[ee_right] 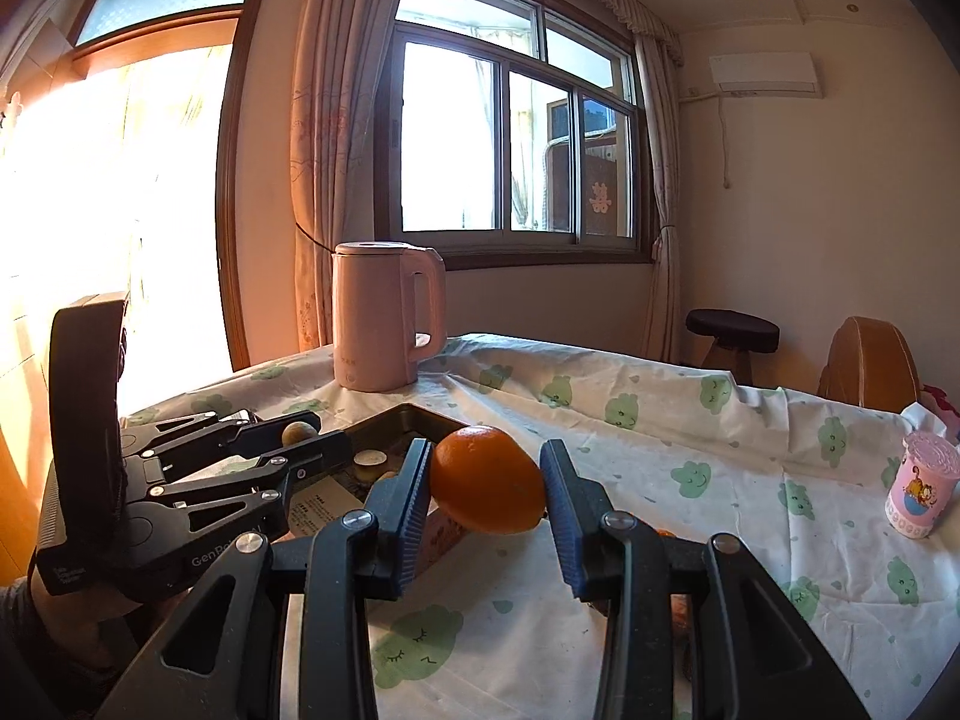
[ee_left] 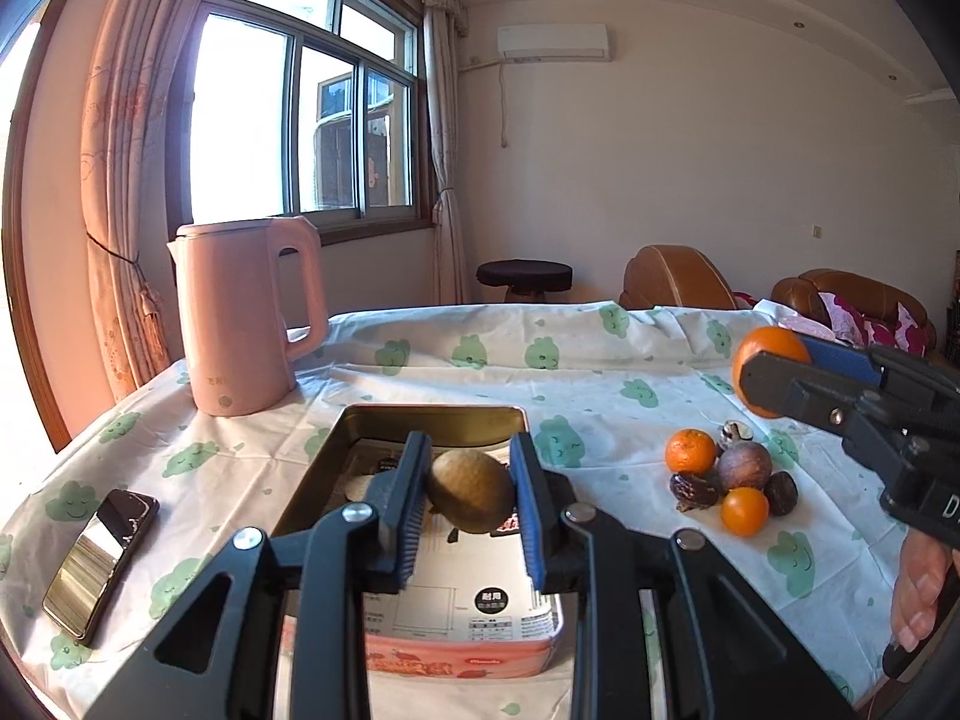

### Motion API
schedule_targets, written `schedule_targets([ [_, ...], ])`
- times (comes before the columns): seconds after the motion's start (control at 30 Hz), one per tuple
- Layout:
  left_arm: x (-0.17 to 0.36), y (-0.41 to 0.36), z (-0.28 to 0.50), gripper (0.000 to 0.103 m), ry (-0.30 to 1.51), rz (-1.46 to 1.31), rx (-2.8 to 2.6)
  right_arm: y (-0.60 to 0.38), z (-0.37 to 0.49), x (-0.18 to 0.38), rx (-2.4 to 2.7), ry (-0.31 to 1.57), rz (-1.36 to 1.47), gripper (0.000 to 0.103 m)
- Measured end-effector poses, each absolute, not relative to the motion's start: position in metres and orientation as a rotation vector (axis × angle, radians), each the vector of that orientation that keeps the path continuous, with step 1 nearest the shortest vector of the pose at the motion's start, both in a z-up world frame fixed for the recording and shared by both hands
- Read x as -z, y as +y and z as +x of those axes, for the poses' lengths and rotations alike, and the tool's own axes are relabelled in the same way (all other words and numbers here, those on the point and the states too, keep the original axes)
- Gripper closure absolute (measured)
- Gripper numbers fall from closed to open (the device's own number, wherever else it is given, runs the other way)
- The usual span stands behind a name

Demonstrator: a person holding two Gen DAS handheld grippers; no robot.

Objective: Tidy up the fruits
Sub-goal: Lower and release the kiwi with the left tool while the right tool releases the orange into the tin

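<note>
Left gripper (ee_left: 469, 483), bottom centre of the left wrist view: jaws clamped on a brown kiwi-like fruit (ee_left: 470, 491), held just above the open metal tin (ee_left: 312, 468). Tin sits centre frame on the green-patterned tablecloth (ee_left: 600, 372); printed card inside, a few small items at its far end, too small to identify.

Right gripper (ee_right: 487, 489), bottom centre of the right wrist view: jaws clamped on a large orange (ee_right: 487, 480), held in the air above the cloth just right of the tin's near corner (ee_right: 420, 414). In the left wrist view the same gripper enters from the right edge, orange (ee_left: 765, 360) at upper right of the fruit pile.

Remaining fruit, right of centre in the left wrist view, bunched and touching on the cloth, right of the tin and apart from it: mandarin (ee_left: 690, 451), smaller orange fruit (ee_left: 744, 511), a purple-brown round fruit (ee_left: 744, 467), dark wrinkled pieces (ee_left: 693, 491) around them.

Left gripper also shows at lower left in the right wrist view (ee_right: 300, 438), brown fruit between its tips, over the tin.

Other: pink kettle (ee_left: 249, 318) upper left of the tin, phone (ee_left: 99, 558) at lower left, pink cup (ee_right: 921, 486) at the right edge of the right wrist view.
</note>
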State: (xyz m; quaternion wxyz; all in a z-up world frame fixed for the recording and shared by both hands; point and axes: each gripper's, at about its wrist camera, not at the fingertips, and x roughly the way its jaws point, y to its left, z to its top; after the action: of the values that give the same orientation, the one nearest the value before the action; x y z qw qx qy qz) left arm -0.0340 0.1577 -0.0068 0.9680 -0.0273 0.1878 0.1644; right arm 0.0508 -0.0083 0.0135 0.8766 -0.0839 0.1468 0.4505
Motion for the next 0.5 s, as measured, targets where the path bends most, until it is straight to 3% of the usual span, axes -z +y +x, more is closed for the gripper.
schedule_targets([
  [0.5, 0.015, 0.198, -0.017, 0.075, 0.449, -0.055, -0.379, 0.063, 0.057, -0.020, -1.022, 0.334, -0.238, 0.064],
])
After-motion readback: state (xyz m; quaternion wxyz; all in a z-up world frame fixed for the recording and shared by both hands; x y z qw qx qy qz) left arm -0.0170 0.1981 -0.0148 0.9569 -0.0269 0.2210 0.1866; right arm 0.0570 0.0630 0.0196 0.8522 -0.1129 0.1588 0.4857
